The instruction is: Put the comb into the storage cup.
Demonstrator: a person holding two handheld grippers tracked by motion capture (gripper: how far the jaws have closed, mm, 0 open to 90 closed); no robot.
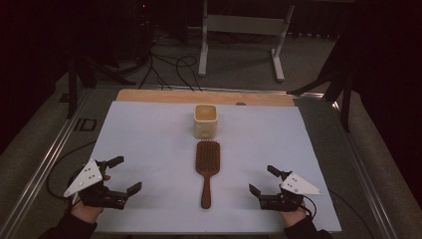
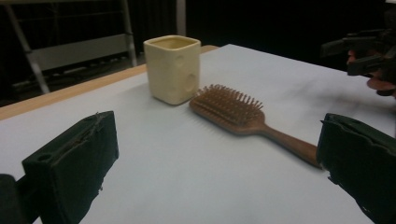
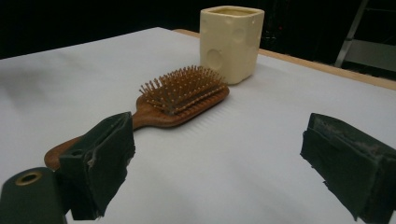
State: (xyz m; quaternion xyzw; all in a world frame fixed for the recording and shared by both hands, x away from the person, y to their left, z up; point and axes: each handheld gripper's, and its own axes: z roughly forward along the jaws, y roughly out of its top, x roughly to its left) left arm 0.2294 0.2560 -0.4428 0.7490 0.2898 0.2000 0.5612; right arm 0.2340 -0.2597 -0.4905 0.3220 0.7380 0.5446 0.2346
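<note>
High view is showing both the left gripper (image 1: 123, 174) and right gripper (image 1: 262, 181) lying released beside the hairbrush (image 1: 206, 167), whose thin handle could be slipping sideways or nudging the cup (image 1: 205, 121) if pinched off-centre.

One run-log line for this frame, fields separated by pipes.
left gripper: open, holding nothing | right gripper: open, holding nothing | hairbrush: flat on table, bristles up, between grippers | cream cup: upright beyond brush head

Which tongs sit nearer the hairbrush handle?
Right, slightly. The right tongs rest just right of the hairbrush handle; the left tongs lie farther off to its left. Both open.
</note>
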